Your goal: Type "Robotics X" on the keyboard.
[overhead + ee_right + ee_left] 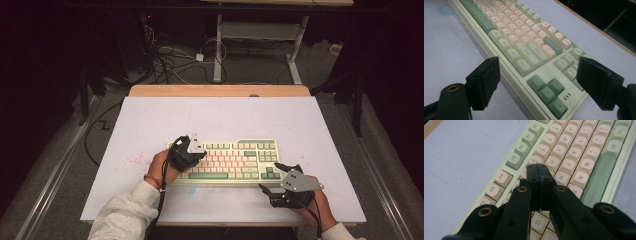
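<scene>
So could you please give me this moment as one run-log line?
left gripper: shut, tips over keyboard keys | right gripper: open, beside keyboard's arrow keys
</scene>
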`<state>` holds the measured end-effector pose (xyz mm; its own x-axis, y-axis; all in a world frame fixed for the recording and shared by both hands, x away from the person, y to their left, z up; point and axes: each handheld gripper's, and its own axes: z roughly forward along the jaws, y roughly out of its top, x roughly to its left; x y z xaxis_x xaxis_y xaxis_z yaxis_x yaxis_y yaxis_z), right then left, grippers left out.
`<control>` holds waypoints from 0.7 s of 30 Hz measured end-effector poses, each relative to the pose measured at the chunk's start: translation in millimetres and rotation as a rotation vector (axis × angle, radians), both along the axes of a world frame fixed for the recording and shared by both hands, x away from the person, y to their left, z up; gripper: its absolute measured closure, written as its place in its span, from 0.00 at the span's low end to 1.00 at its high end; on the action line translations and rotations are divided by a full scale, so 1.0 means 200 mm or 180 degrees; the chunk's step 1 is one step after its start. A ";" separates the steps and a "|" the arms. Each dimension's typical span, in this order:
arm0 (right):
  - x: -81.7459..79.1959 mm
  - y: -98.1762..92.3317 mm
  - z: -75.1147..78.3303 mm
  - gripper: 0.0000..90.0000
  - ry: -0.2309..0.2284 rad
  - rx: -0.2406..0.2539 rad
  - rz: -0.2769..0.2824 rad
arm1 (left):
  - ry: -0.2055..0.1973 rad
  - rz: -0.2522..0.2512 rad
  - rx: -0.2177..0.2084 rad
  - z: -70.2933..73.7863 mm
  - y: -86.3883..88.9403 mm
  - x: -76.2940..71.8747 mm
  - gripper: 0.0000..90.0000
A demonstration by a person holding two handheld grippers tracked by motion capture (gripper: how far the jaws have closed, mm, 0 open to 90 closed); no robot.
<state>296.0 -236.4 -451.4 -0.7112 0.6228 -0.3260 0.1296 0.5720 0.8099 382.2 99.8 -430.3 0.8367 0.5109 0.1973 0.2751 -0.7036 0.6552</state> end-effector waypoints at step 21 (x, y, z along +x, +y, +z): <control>0.00 0.00 0.00 0.22 0.0005 0.0015 -0.0013 | -0.0282 -0.0054 -0.0217 0.05 0.07 -0.08 0.50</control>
<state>296.8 -236.7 -450.9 -0.7091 0.6273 -0.3218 0.1333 0.5675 0.8125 365.8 114.0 -421.3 0.8261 0.5116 0.2362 0.2024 -0.6605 0.7231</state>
